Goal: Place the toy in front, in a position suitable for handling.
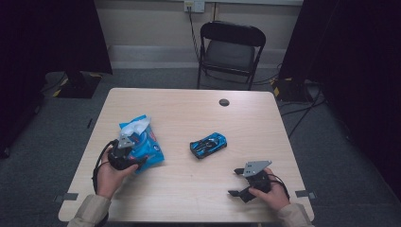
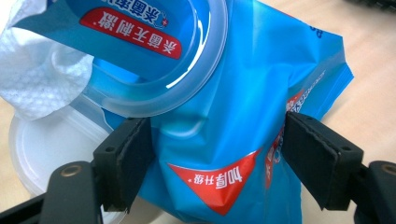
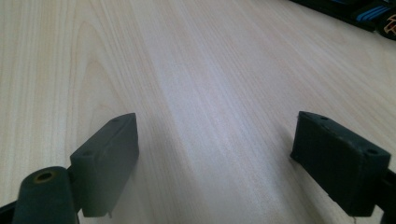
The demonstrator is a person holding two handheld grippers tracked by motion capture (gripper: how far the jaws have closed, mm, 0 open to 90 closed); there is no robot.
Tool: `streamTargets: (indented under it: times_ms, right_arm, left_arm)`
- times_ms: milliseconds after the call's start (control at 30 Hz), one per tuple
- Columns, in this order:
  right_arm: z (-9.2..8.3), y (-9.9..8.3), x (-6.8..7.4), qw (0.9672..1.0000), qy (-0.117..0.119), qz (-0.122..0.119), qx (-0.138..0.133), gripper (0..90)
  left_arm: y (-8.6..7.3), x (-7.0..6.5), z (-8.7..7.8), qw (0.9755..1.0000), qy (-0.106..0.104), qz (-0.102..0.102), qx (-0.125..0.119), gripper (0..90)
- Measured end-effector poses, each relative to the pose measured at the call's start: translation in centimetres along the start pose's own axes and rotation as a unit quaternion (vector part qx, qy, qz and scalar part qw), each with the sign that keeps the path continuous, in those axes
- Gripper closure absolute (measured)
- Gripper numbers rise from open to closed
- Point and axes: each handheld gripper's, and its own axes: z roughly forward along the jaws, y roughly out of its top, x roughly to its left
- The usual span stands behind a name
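Note:
A blue wet-wipe pack (image 1: 147, 145) lies at the table's left with a white wipe (image 1: 137, 124) sticking out of its top. My left gripper (image 1: 128, 152) is shut on the pack. In the left gripper view the pack (image 2: 224, 93) sits creased between the two pads (image 2: 126, 158), and its round plastic opening (image 2: 187, 84) with the wipe (image 2: 37, 79) is above them. A blue and black toy car (image 1: 208, 144) rests at mid-table. My right gripper (image 1: 236, 182) hovers near the front right edge, open, with bare wood between its jaws (image 3: 229, 154). The car (image 3: 369, 14) shows far off in the right gripper view.
The wooden table (image 1: 189, 113) has a dark round cable hole (image 1: 224, 102) near its far edge. A black folding chair (image 1: 229, 49) stands behind the table. Cables run over the floor at the right.

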Motion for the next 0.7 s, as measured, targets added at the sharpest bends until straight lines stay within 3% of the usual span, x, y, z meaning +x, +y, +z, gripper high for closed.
streamTargets:
  times_ms: [100, 400, 633, 700]
  right_arm:
    - [0.0, 0.0, 0.0, 1.0, 0.0, 0.0, 0.0, 13.6]
    - [0.0, 0.0, 0.0, 1.0, 0.001, 0.0, 0.0, 13.6]
    - [0.0, 0.0, -0.1, 1.0, 0.002, 0.0, -0.001, 13.6]
    - [0.0, 0.0, -0.1, 1.0, 0.002, 0.0, 0.0, 13.6]
  left_arm:
    - [0.5, 0.8, 0.7, 1.0, -0.002, -0.004, -0.004, 24.2]
    - [2.4, 3.4, 2.6, 0.9999, -0.01, 0.009, 0.002, 24.1]
    - [2.9, 3.9, 3.3, 0.9999, -0.008, 0.007, -0.004, 21.3]
    - [3.0, 3.7, 3.2, 0.9998, -0.007, 0.018, 0.002, 19.6]
